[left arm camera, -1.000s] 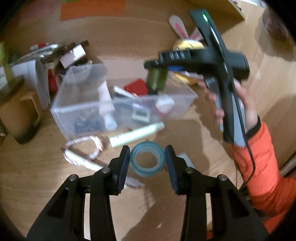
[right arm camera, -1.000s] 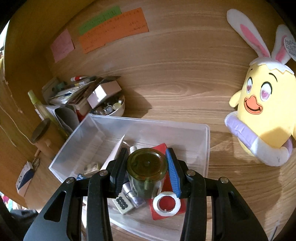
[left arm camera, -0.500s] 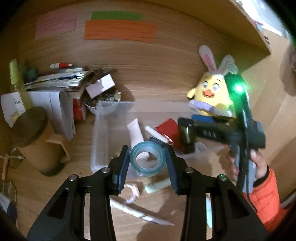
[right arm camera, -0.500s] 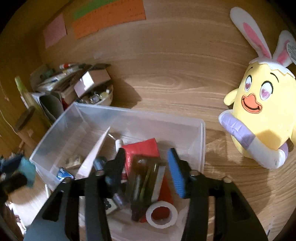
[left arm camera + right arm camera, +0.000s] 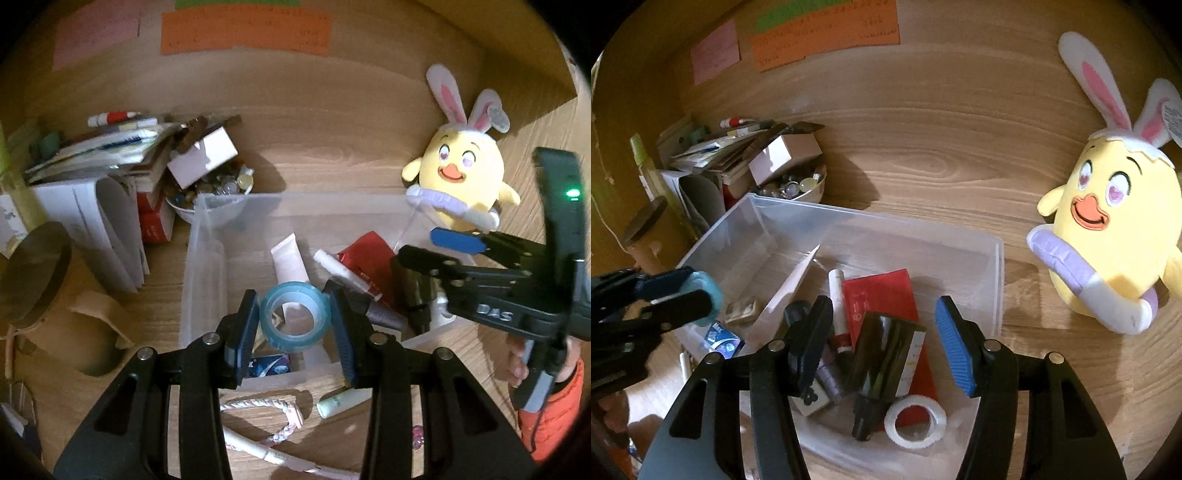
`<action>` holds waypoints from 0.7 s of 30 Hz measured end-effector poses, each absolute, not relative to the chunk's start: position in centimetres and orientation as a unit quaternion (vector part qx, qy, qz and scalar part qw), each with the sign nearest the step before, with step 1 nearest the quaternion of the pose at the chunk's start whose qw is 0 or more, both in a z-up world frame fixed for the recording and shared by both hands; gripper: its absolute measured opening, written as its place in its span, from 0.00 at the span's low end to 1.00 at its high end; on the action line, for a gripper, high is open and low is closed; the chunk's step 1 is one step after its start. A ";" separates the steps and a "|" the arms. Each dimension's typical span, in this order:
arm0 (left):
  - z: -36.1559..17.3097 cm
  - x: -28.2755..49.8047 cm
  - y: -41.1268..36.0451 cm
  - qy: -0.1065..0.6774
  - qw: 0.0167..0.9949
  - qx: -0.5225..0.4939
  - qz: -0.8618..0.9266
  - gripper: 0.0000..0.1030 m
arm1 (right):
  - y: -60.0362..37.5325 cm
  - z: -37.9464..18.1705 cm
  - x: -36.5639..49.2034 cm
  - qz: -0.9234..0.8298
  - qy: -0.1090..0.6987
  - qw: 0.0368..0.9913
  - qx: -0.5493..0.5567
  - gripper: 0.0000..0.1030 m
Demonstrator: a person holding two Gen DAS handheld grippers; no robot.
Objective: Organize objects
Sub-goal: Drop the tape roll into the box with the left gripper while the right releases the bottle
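A blue-tinted tape roll sits upright between the pads of my left gripper, which is shut on it above the near edge of the clear plastic bin. In the right wrist view the same tape roll shows at the far left. My right gripper stands open over the bin. Below its fingers a dark green bottle lies on its side on a red packet, and the pads do not touch it. A white tape ring lies beside the bottle's cap.
A yellow plush chick stands right of the bin. Stacked papers, a bowl of beads and a lidded brown cup crowd the left. A braided cord and a pale tube lie in front of the bin.
My left gripper carried the tape roll from the table in front of the bin to above its near edge. My right gripper opened, and the dark bottle dropped onto its side in the bin.
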State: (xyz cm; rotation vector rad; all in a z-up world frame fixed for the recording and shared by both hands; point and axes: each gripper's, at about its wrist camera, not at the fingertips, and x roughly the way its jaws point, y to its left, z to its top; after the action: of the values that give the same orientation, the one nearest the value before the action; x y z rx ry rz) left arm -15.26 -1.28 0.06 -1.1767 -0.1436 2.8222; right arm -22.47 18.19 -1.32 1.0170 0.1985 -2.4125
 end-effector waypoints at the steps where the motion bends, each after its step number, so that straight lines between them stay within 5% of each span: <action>1: -0.1 -15.4 -1.3 -0.048 0.043 -0.387 0.920 0.38 | 18.4 -1.2 -22.2 -0.890 0.071 0.254 0.373 0.52; 16: 0.1 -14.3 -1.2 -0.038 0.034 -0.389 0.920 0.38 | 20.8 0.9 -16.2 -0.904 0.056 0.265 0.329 0.55; 21: 1.2 -12.5 -0.7 -0.018 0.016 -0.367 0.930 0.53 | 21.1 1.3 -14.2 -0.907 0.056 0.270 0.319 0.59</action>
State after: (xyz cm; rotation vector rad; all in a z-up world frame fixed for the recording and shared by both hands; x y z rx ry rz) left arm -12.48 -0.74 1.23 -1.1409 -0.0572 2.8919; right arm -14.24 21.15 1.26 0.8593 0.1521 -2.4444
